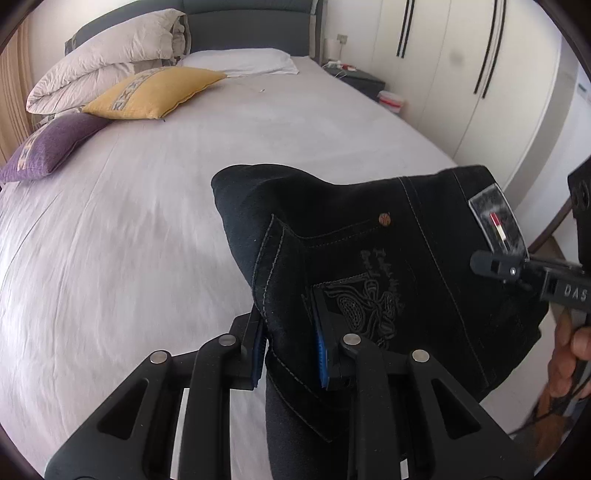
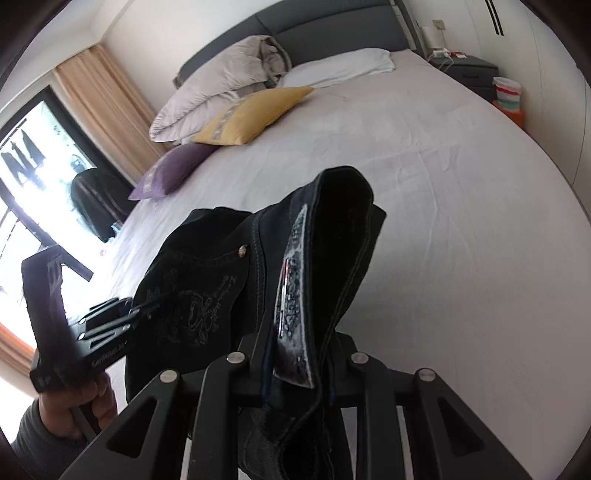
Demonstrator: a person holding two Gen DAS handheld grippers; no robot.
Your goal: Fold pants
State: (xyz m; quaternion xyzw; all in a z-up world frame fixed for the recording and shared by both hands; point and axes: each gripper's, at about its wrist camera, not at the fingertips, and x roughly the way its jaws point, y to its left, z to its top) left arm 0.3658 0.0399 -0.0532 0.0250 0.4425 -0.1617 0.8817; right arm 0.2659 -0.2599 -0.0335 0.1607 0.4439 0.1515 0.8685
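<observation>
Black pants [image 1: 388, 266] clamped by left tongs [image 1: 290, 354] and right tongs [image 2: 301, 354], above bare bed [image 1: 147, 206].

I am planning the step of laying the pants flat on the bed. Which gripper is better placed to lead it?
Probably the left gripper. It grips the black pants at the pocket side, toward the open bed sheet. The right gripper clamps the waistband patch toward the bed's wardrobe-side edge.

It was a home bedroom. A wide bed [image 1: 155, 192] with a padded headboard [image 1: 243, 27] carried a folded duvet [image 1: 107, 55] and cushions, flanked by a nightstand [image 2: 471, 72] and wardrobe doors [image 1: 461, 74].
</observation>
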